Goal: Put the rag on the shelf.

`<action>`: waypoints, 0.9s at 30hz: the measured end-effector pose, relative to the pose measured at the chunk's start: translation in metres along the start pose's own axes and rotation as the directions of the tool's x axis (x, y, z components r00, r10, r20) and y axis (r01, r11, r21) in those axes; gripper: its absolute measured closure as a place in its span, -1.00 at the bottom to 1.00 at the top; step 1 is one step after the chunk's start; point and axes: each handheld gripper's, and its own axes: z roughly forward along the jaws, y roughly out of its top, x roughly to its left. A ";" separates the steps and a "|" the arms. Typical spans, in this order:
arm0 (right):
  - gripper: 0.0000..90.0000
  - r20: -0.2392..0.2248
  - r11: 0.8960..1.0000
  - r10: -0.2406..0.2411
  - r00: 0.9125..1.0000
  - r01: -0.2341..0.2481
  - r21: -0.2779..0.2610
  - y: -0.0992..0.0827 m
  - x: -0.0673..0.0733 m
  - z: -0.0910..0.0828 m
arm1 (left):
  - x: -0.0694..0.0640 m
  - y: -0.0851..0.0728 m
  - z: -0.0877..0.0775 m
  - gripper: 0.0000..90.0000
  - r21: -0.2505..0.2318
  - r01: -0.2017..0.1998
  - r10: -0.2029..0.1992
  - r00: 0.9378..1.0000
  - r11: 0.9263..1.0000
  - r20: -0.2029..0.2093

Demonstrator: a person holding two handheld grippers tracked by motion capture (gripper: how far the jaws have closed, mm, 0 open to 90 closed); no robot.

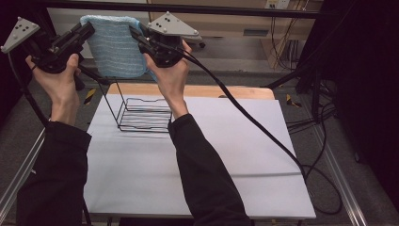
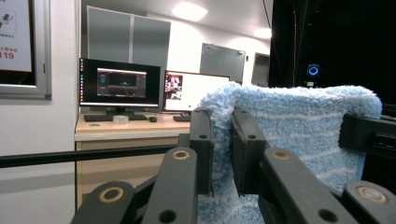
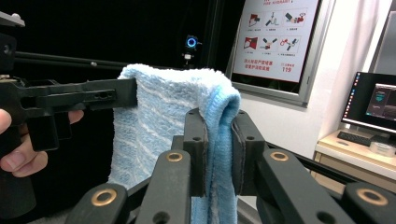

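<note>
Gripping the blue towel (image 1: 114,47) at its two upper corners, my left gripper (image 1: 88,29) and right gripper (image 1: 136,34) each have jaws closed tight on the cloth; I hold it hanging above the wire rack (image 1: 143,114) on the table (image 1: 226,155).

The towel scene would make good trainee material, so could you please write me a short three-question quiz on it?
1. True or false: both grippers clamp the towel.
2. What stands on the table below the towel? A) wire rack B) bucket C) box
3. Fill in: the towel is held ___ the table, not resting on it.

Key: 1 true, as the left gripper and right gripper each pinch an edge. 2 A, the rack. 3 above.
</note>
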 end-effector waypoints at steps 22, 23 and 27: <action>0.75 0.018 0.999 -0.018 1.000 0.017 0.048 -0.018 -0.018 0.029 | 0.024 -0.020 0.027 0.77 0.038 0.000 0.001 1.000 0.999 -0.026; 0.75 0.018 0.998 -0.017 1.000 0.016 0.053 -0.019 -0.019 0.031 | 0.025 -0.022 0.028 0.78 0.042 0.002 -0.001 1.000 0.999 -0.027; 0.75 0.024 0.997 -0.022 0.999 0.020 0.075 -0.024 -0.021 0.035 | 0.028 -0.026 0.030 0.78 0.062 -0.005 0.007 0.999 0.998 -0.031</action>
